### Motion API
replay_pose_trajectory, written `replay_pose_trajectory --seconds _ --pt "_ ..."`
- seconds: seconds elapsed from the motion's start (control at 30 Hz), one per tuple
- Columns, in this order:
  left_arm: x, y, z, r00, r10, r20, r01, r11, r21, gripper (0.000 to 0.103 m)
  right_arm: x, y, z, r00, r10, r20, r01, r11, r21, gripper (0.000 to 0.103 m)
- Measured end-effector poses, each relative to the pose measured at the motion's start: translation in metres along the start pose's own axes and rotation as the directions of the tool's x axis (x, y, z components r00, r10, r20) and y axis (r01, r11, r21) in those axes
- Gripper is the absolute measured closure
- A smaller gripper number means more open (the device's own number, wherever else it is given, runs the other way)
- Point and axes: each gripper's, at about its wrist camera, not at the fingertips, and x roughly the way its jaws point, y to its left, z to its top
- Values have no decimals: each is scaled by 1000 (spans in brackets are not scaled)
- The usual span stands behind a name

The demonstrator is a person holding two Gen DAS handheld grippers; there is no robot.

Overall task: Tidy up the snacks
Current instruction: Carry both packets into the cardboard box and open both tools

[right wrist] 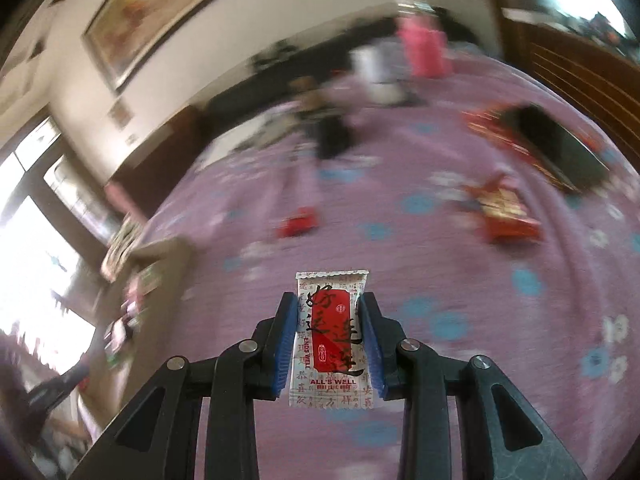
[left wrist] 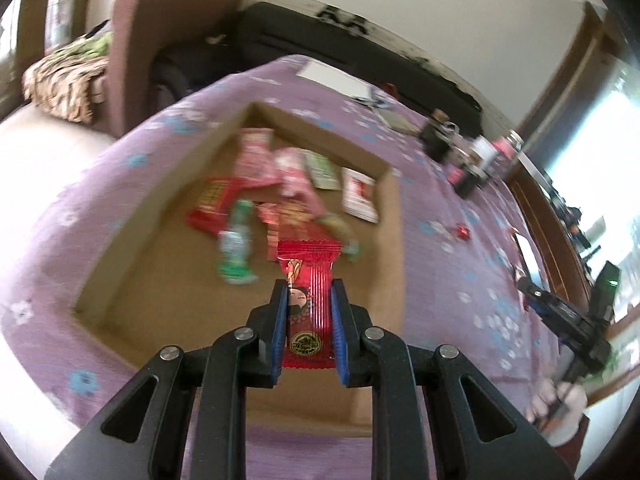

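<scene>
Partly done. The cardboard box (left wrist: 384,216) on the desk (left wrist: 460,248) already holds several packets. The left tool (left wrist: 309,300) grips a red snack packet (left wrist: 308,288) above the box. The right tool (right wrist: 330,320) grips a white-and-red packet (right wrist: 332,336) over the cloth. Loose packets (right wrist: 504,216) remain far right.

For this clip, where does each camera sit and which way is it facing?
Left wrist: rides the left gripper, angled down into the cardboard box of snacks; its fingers clamp a red snack packet; a hand shows at right.
Right wrist: rides the right gripper, angled down across the table; its fingers clamp a white-and-red snack packet.
Shared: purple floral tablecloth, cardboard box.
</scene>
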Motion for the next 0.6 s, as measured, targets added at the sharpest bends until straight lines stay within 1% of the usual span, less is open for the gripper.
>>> replay_pose_trajectory --seconds 0.17,0.23,0.33,0.5,0.6 --pt "0 27 9 998 57 10 -57 998 -19 86 9 82 -6 993 106 -59 -113 985 -130 71" --pt "6 34 13 997 71 2 -71 997 -17 86 20 113 -11 983 152 -104 -168 973 -159 71" --pt "14 42 17 996 85 -17 -85 996 -19 86 35 148 -19 967 197 -162 -226 956 -187 71" --pt "27 52 20 994 93 -51 -94 995 -20 86 59 209 -43 944 217 -248 -282 922 -265 71" --pt "31 55 22 993 94 -65 -95 995 -17 86 71 233 -58 934 213 -287 -297 909 -293 71"
